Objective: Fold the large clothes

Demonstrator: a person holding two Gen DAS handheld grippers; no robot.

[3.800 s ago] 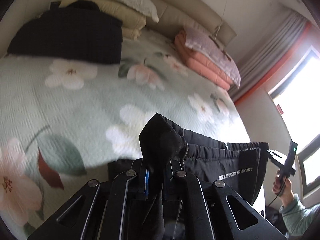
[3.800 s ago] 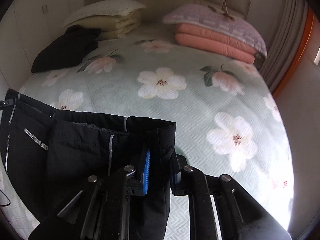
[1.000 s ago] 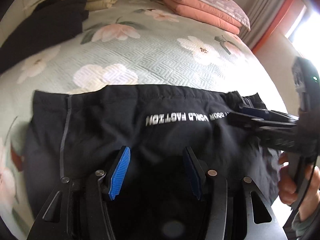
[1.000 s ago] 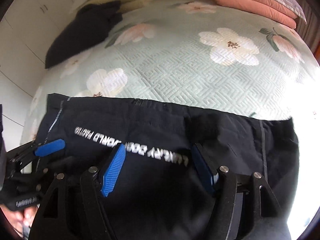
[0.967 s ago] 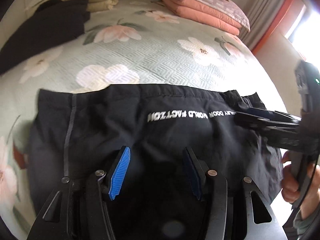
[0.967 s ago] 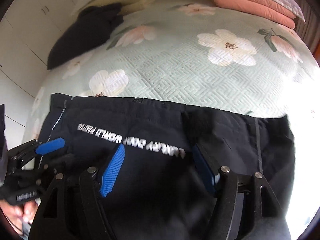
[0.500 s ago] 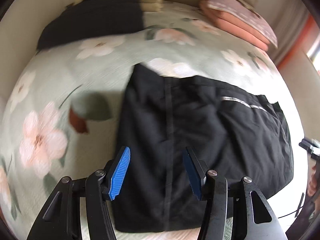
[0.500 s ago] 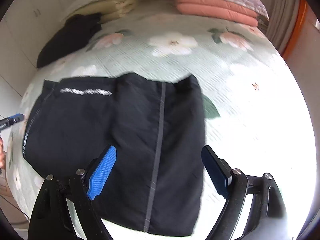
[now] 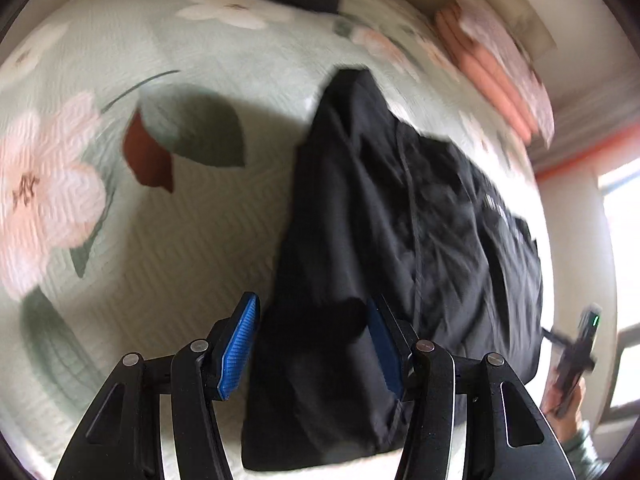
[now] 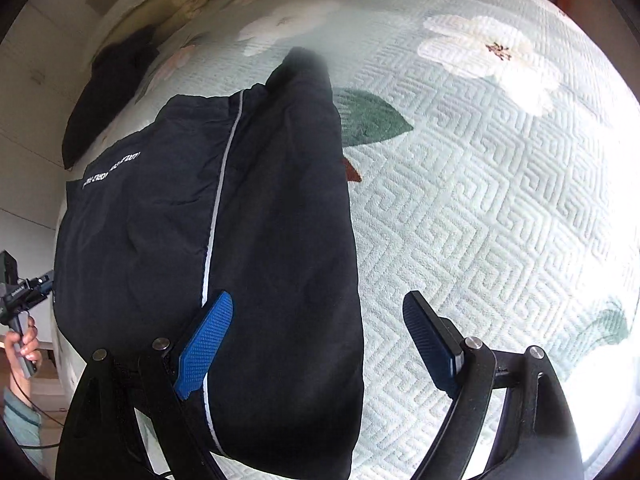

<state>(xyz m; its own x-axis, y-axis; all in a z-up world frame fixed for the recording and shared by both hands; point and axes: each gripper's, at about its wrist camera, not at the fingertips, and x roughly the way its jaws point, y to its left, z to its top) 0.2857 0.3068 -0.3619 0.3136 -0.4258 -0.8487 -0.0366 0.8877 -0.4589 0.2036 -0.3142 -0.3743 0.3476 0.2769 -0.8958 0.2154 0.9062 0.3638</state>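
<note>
Currently one pair of black trousers [image 9: 400, 240] is lying folded on the bed [image 10: 500, 200], its smooth fabric carrying a thin pale stripe and white lettering. Both hand-held grippers are hovering over it with blue ribbed pads spread apart: the left hand-held gripper [image 9: 312, 344] and the right hand-held gripper [image 10: 316, 344], gripping nothing. A quilted, flower-printed green bedspread [image 9: 180, 220] is covering the bed; peach folded blankets [image 9: 496, 80] are sitting beyond.

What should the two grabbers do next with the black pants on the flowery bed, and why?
Probably lower and close both on the near end of the black pants. The left gripper and right gripper hang open above it, holding nothing, and the pants lie long across the floral quilt.
</note>
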